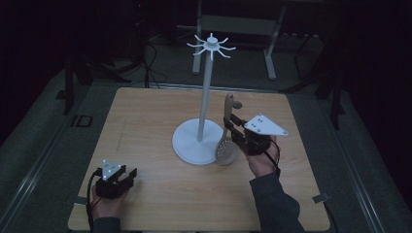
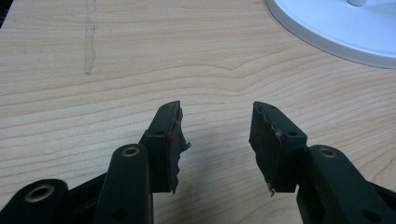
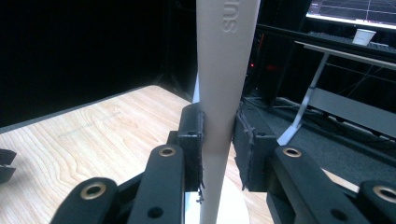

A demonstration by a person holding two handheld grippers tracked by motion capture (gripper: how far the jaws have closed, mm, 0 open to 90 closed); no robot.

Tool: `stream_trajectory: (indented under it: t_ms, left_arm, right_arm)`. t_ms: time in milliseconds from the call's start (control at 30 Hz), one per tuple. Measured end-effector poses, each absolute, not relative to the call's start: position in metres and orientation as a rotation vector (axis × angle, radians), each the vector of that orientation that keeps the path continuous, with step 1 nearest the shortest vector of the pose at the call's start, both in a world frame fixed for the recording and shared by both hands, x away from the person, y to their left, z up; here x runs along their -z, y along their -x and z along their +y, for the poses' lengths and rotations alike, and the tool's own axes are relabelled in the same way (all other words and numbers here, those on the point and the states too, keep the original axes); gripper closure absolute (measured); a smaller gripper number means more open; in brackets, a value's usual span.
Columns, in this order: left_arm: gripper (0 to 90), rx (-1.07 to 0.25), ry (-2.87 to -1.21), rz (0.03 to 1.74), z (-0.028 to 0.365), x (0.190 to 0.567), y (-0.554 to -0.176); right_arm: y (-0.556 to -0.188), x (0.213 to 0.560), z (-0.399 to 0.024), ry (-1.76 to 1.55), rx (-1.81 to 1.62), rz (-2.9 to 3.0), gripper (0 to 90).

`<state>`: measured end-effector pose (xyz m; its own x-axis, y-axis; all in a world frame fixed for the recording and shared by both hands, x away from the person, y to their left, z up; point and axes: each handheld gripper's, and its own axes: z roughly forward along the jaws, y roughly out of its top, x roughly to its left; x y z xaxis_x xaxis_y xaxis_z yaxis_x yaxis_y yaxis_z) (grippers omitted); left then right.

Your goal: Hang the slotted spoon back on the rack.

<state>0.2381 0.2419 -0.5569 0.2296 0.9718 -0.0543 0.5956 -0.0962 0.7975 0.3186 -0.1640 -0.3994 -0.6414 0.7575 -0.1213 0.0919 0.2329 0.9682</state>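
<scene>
Here the right gripper's (image 3: 218, 144) jaws pinch the slotted spoon's (image 3: 224, 84) handle between them.

Looks like a lab: dark room, wooden test table (image 1: 145, 111), metal frame legs (image 1: 269, 53), monitor (image 3: 352, 11) behind.

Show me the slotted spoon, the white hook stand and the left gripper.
Slotted spoon (image 1: 225, 148), high view, on its perforated bowl.
White hook stand (image 1: 206, 82), high view, on its upright pole.
Left gripper (image 2: 217, 140), left gripper view, midway between the open jaws.
</scene>
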Motion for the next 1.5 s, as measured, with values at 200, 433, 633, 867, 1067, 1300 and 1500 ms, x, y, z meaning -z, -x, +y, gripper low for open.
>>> stream_trajectory:
  t_ms: [200, 433, 633, 867, 1067, 1300, 1500]
  left_arm:
    - [53.9, -0.663, -1.785, 1.453, 0.242, 0.557, -0.238]
    - [53.9, -0.667, -1.78, 1.456, 0.242, 0.557, -0.238]
    - [53.9, -0.664, -1.782, 1.457, 0.242, 0.557, -0.238]
    - [53.9, -0.664, -1.779, 1.459, 0.242, 0.557, -0.238]
    - [53.9, -0.665, -1.775, 1.46, 0.243, 0.557, -0.238]
    - [53.9, -0.664, -1.775, 1.462, 0.243, 0.557, -0.238]
    - [53.9, -0.666, -1.772, 1.464, 0.244, 0.557, -0.238]
  right_arm:
    - [-0.32, 0.392, -0.161, -0.766, -1.457, 1.908, 73.7]
    - [-0.323, 0.384, -0.16, -0.767, -1.473, 1.901, 73.7]
    - [-0.327, 0.378, -0.162, -0.782, -1.49, 1.892, 73.7]
    - [-0.33, 0.371, -0.165, -0.811, -1.51, 1.875, 73.7]
    - [-0.331, 0.364, -0.165, -0.819, -1.519, 1.863, 73.7]
    - [-0.334, 0.356, -0.166, -0.833, -1.541, 1.851, 73.7]
    - [-0.336, 0.351, -0.164, -0.836, -1.543, 1.844, 73.7]
